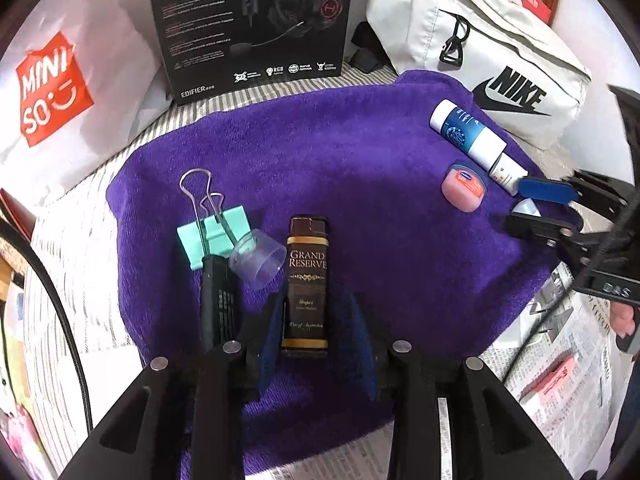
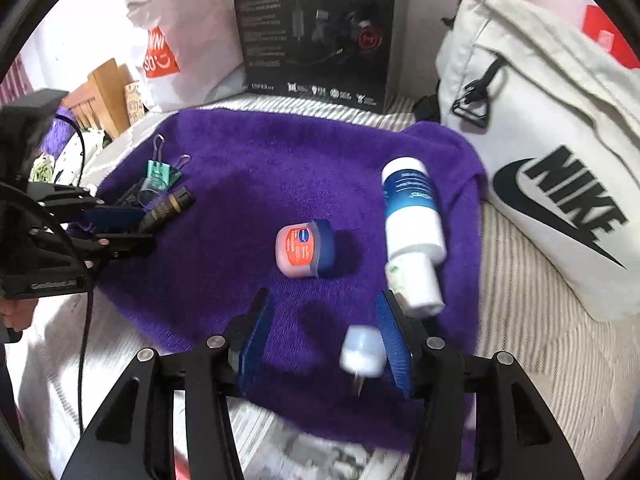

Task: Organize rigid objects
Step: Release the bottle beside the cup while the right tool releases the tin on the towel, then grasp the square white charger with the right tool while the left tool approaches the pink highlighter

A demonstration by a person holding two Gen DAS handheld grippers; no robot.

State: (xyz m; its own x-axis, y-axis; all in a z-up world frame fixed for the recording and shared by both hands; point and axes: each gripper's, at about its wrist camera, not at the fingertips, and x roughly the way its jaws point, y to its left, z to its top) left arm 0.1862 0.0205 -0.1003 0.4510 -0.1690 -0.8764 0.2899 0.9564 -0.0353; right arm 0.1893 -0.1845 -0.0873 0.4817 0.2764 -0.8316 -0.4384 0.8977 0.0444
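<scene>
On a purple towel [image 1: 340,168] lie a mint binder clip [image 1: 214,234], a clear cap [image 1: 258,258], a black comb-like bar [image 1: 218,308], a brown "Grand Reserve" lighter [image 1: 307,286], a pink Vaseline jar [image 1: 464,186] and a blue-white bottle [image 1: 466,132]. My left gripper [image 1: 316,320] is open, its blue pads on either side of the lighter's near end. My right gripper [image 2: 326,320] is open over the towel; the jar [image 2: 304,248] lies just ahead, the bottle [image 2: 412,212] and a small white tube [image 2: 414,284] to its right. A blurred white cap [image 2: 364,350] sits by the right pad.
A black Edifier box [image 1: 252,20] stands at the back, a Miniso bag [image 1: 52,88] on the left, a white Nike bag [image 1: 484,52] on the right. Newspaper [image 1: 560,360] lies at the near right, with a pink box [image 1: 550,380] on it.
</scene>
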